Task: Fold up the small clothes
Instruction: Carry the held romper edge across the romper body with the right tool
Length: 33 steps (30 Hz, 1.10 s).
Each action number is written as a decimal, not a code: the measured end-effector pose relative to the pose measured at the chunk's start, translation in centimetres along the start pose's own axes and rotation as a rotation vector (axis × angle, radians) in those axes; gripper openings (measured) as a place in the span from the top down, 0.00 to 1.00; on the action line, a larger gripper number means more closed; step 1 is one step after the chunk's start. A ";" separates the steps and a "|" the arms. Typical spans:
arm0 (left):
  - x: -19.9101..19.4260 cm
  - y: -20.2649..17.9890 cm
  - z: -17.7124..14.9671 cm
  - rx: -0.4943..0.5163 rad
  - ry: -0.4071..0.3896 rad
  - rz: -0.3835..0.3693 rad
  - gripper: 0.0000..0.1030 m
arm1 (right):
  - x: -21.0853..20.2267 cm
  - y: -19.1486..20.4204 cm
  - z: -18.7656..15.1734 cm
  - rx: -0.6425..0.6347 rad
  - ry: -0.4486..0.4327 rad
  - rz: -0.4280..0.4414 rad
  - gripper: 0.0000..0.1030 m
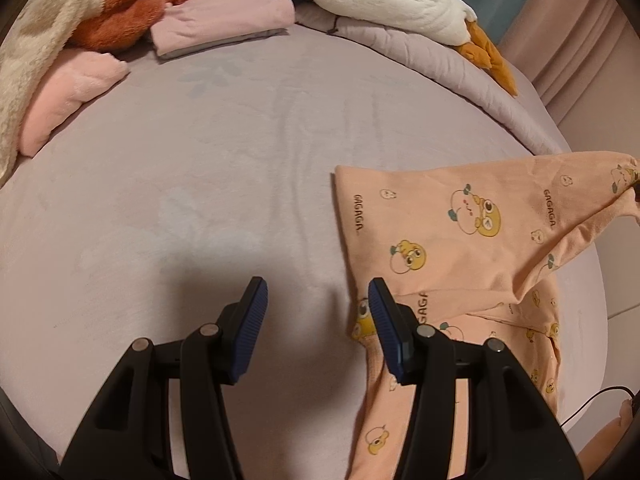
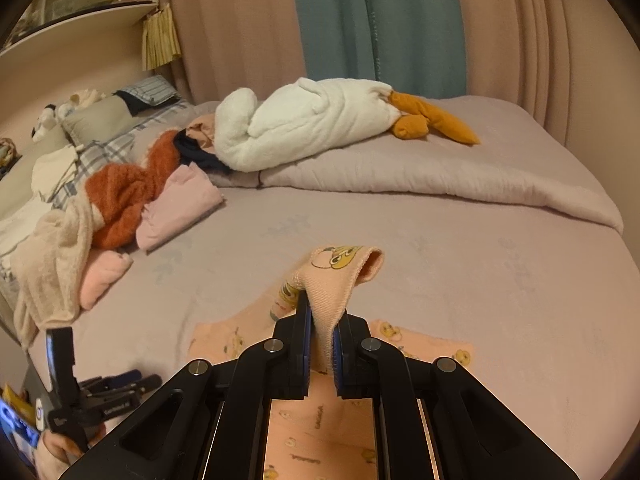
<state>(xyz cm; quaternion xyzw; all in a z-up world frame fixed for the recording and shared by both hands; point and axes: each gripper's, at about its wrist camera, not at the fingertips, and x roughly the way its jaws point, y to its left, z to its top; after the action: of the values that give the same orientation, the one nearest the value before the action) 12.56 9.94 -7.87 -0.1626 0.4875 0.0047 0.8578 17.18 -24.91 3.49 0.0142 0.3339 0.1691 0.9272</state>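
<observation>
A peach baby garment (image 1: 460, 240) printed with yellow cartoon figures lies on the bed's right side in the left wrist view. One part of it is lifted and stretched toward the upper right edge. My left gripper (image 1: 318, 292) hangs open just left of the garment, with nothing between its blue pads (image 1: 252, 320). In the right wrist view my right gripper (image 2: 322, 308) is shut on the ribbed cuff of the garment (image 2: 340, 276), which folds over the fingertips. The rest of the cloth lies flat beneath. The left gripper (image 2: 136, 384) and the hand holding it show at lower left.
The mauve bed sheet (image 1: 200, 180) spreads out ahead. Folded pink clothes (image 2: 180, 208), a rust fuzzy garment (image 2: 124, 196) and a cream blanket (image 2: 52, 252) sit at the left. A white goose plush (image 2: 312, 120) lies on a rolled quilt (image 2: 440, 176). Curtains hang behind.
</observation>
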 end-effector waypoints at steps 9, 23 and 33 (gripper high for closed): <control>0.9 -1.3 0.5 0.028 0.004 -0.010 0.51 | 0.8 -1.4 -0.8 0.024 0.029 -0.015 0.90; 1.6 -2.4 0.7 0.047 0.018 -0.012 0.51 | 1.3 -3.0 -1.8 0.046 0.069 -0.029 0.90; 1.9 -3.4 0.6 0.072 0.025 -0.011 0.51 | 1.5 -4.0 -2.5 0.055 0.086 -0.042 0.90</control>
<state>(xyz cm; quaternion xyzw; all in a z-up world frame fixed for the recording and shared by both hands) 14.61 6.56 -8.22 -0.1345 0.4971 -0.0196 0.8570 17.93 -28.36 0.08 0.0254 0.3783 0.1410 0.9145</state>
